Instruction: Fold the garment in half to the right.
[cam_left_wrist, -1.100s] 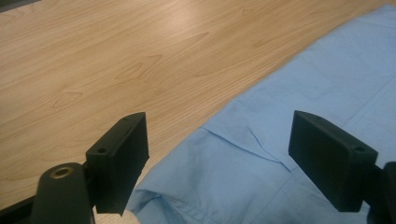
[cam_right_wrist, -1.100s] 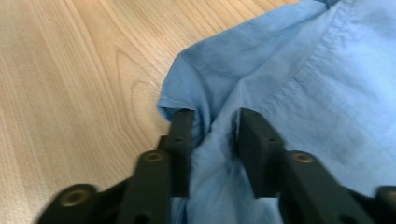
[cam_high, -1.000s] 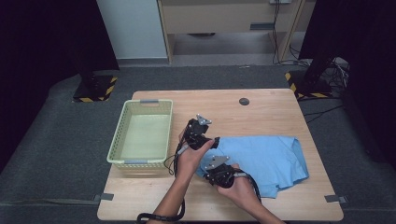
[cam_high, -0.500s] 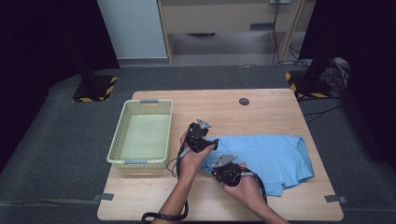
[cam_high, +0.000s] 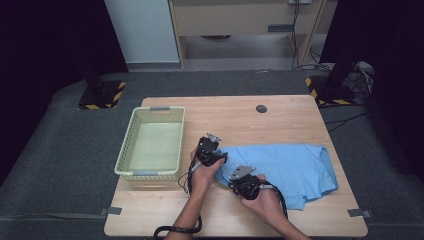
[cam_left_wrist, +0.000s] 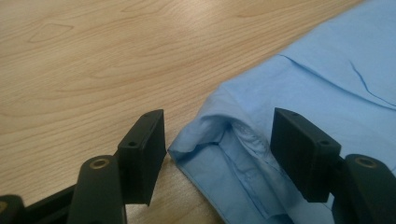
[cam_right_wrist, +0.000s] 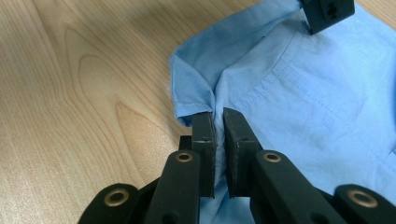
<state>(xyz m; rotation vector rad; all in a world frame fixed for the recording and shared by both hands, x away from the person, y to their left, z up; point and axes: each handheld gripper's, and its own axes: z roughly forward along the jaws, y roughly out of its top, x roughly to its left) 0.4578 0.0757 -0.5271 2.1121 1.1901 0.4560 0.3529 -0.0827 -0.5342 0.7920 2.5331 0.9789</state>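
A light blue shirt (cam_high: 290, 167) lies spread on the wooden table (cam_high: 280, 120), right of centre. My left gripper (cam_high: 220, 161) is open at the shirt's left end, and in the left gripper view its jaws stand on either side of a folded corner of the blue shirt (cam_left_wrist: 224, 140). Just in front of it, my right gripper (cam_high: 235, 184) is shut on the shirt's near-left edge. The right gripper view shows that gripper (cam_right_wrist: 218, 122) pinching a ridge of the blue shirt (cam_right_wrist: 299, 84), with one black finger of the left gripper (cam_right_wrist: 327, 13) at the top.
A pale green plastic basket (cam_high: 131, 150) stands empty on the table's left side. A small dark round disc (cam_high: 261, 108) lies near the far edge. Bare wood runs along the table's far side and front right.
Both grippers have shifted a little to the right along the shirt's left end, and the cloth there has bunched slightly. The right gripper has stayed shut on the shirt.
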